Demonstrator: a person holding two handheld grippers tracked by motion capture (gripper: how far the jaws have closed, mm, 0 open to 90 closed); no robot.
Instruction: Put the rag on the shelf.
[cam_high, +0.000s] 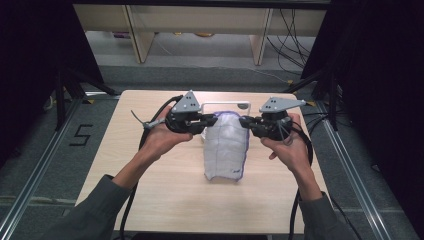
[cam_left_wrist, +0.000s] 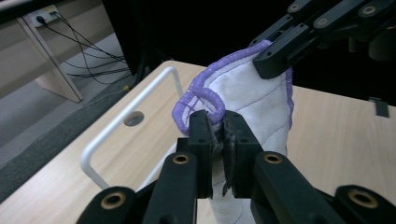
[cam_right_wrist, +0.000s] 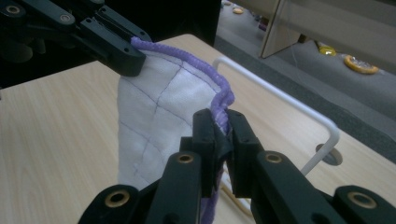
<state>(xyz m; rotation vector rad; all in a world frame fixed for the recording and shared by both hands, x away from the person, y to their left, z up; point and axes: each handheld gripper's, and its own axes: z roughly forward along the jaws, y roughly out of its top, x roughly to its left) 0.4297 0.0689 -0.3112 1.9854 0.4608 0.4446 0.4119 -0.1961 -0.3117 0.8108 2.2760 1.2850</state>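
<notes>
Both tongs are clamped on the cloth (cam_high: 226, 145), one at each top corner. The left tongs (cam_high: 212, 120) pinch the purple-trimmed edge on the left side; in the left gripper view (cam_left_wrist: 218, 133) the jaws sit tight on the hem, right by a small purple loop (cam_left_wrist: 201, 100). The right tongs (cam_high: 246, 121) bite the opposite corner, jaws closed on the purple hem in the right gripper view (cam_right_wrist: 222, 130). The white quilted cloth hangs between them over the middle of the tabletop (cam_high: 165, 195), its lower end down at the wood. Just behind it stands a white wire frame (cam_high: 226, 104), near the far edge.
</notes>
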